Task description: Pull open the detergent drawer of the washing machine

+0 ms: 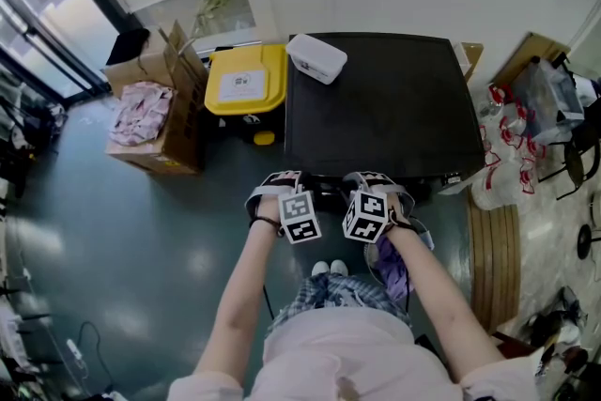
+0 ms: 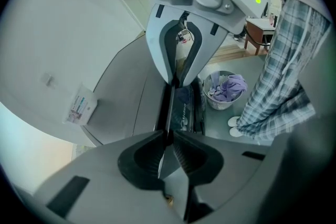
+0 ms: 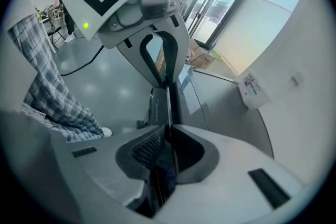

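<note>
The left claw (image 2: 167,135) is closed down to a narrow slit, its ribbed pads pinching a thin edge that runs straight out between them. The right claw (image 3: 168,131) is clamped the same way on the same edge. The two face each other along it, and each gripper view shows the other claw at the far end of the strip.

That edge is the top of the detergent drawer (image 2: 184,107), at the upper front of the washing machine (image 1: 385,108) towards its left corner, directly before the person. The drawer's front is a dark, glossy panel bearing a line of pale script that is too faint to read. Its long axis lies along the machine's front edge, left to right in the head view, and its face is turned towards the person. Whether it stands out from the front at all cannot be told.

Each claw carries a cube of black-and-white square markers. The machine's top is flat and dark. At its far left corner lies a white box (image 1: 316,57) with a small label of coloured print, too small to read.

On the floor (image 1: 141,230) by the person's feet stands a laundry basket (image 2: 226,93) holding purple cloth. Left of the machine is a yellow bin (image 1: 242,82) with a white label on its lid, not legible. Beyond it stands a cardboard box (image 1: 178,141) with pink fabric in it.
</note>
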